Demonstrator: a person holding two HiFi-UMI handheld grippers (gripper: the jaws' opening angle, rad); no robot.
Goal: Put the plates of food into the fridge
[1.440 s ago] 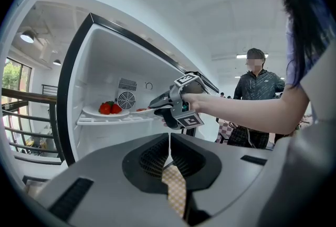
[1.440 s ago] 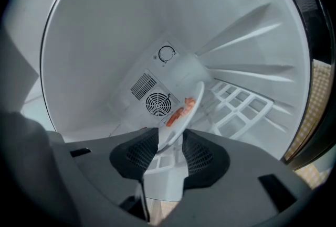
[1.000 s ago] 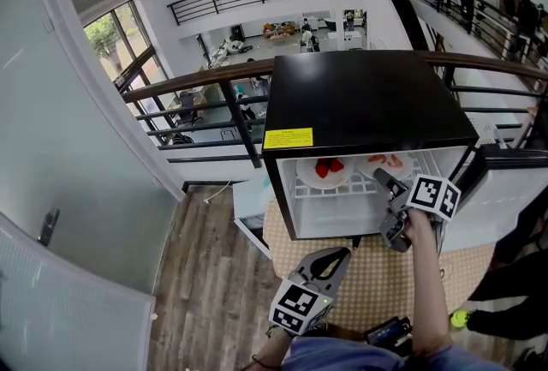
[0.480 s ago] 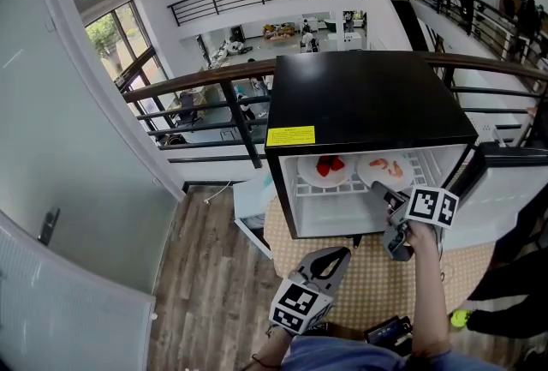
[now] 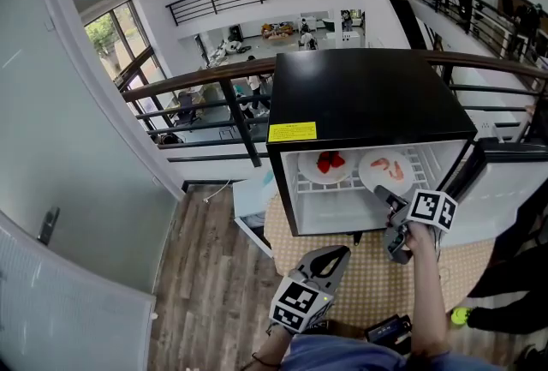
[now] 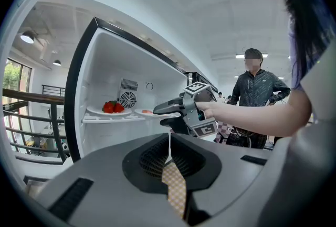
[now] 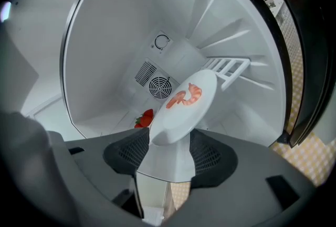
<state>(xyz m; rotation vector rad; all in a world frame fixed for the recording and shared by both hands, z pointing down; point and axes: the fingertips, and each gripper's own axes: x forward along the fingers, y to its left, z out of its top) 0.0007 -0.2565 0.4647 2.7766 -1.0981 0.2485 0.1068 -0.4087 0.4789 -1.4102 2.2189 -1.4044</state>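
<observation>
Shrimp plate point(image 5: 381, 178) is inside the open fridge point(image 5: 368, 95), at the right of the shelf point(image 5: 342, 188), and the right gripper point(image 5: 384, 194) pinches its near rim; I cannot tell if it already rests there. Strawberry plate point(image 5: 312, 175) already lies on the shelf at the left, so I judge only the release is left. Left gripper point(image 5: 336, 256) hangs in front, jaws together and empty.

The right arm point(image 5: 428, 284) reached forward, away from the body. The right gripper point(image 5: 384, 194) was raised, its jaws closed on the near rim of a plate point(image 7: 185, 103). The left gripper point(image 5: 336, 255) hung low and near, on the left, angled toward the far right. Its jaws seemed pressed together, with nothing between them.
</observation>
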